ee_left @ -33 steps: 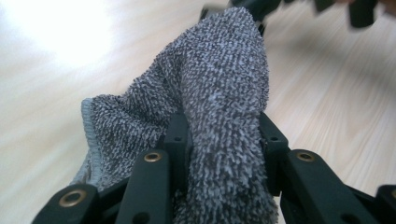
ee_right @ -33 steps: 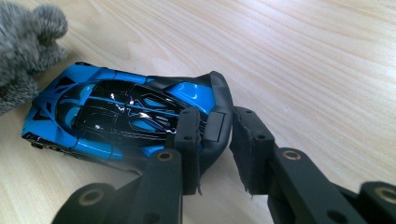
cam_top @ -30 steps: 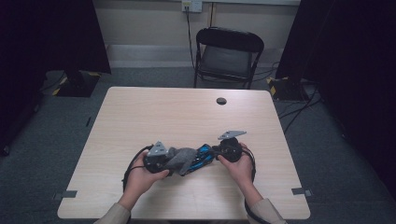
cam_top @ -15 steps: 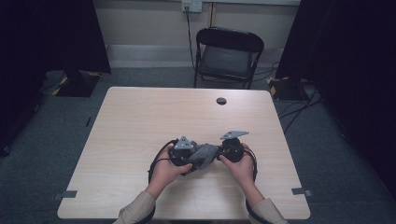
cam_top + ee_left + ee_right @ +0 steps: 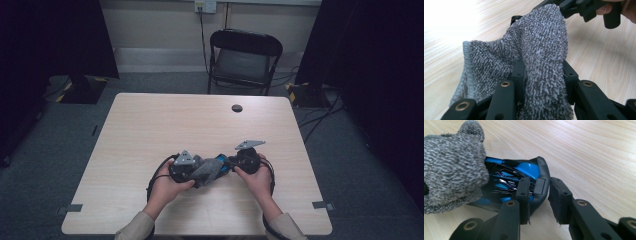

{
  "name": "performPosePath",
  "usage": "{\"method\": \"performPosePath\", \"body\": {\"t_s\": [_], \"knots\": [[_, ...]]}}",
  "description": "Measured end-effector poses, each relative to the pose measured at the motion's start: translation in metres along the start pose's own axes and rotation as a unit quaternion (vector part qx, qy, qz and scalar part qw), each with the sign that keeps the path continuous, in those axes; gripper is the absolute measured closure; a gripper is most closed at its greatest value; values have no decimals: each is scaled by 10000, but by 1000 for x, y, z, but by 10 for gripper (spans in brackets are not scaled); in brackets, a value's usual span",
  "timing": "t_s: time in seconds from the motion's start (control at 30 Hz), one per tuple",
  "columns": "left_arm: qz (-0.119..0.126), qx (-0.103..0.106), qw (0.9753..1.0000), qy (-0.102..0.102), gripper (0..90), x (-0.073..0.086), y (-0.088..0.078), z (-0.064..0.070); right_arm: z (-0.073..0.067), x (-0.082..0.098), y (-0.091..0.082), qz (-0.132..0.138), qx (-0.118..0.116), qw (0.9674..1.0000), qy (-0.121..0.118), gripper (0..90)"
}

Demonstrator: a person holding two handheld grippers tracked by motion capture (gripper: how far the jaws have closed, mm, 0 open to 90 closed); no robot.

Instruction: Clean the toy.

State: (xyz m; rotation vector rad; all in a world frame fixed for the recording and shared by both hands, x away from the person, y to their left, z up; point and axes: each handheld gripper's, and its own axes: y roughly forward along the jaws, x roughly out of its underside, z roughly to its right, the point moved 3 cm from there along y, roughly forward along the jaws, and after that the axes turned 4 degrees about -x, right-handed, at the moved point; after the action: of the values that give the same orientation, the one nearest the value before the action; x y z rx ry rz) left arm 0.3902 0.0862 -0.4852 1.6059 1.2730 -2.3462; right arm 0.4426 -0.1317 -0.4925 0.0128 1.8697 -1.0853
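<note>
Gripping: both hands low at the near edge of the table [image 5: 150,125], forearms coming in from below, the grippers pointed toward each other.
Left hand: the left hand [image 5: 167,187] wraps the left gripper [image 5: 544,75], whose jaws are clamped on a grey fuzzy sock [image 5: 536,50].
Right hand: the right hand [image 5: 257,180] steadies the right gripper [image 5: 539,192]; its jaws pinch the black rim of a blue-and-black item [image 5: 524,173].
Task thing: the sock covers one end of that item, both held between the grippers just above the wood.
Writing: shiny marks on the item's blue face, too unclear to read.
Far: a folding chair [image 5: 245,55] behind the table.
</note>
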Motion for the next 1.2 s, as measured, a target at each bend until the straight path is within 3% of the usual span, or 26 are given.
{"method": "performPosePath", "body": {"t_s": [0.6, 1.2], "knots": [[-83, -33, 10000, -19, 647, 19, -18, -5, 0, 0, 0, -19, 3, 10000, -6, 706], [-250, -237, 9994, -25, 650, 37, -36, -12, 0, 0, 1, 0, -23, 10000, 51, 706]]}}
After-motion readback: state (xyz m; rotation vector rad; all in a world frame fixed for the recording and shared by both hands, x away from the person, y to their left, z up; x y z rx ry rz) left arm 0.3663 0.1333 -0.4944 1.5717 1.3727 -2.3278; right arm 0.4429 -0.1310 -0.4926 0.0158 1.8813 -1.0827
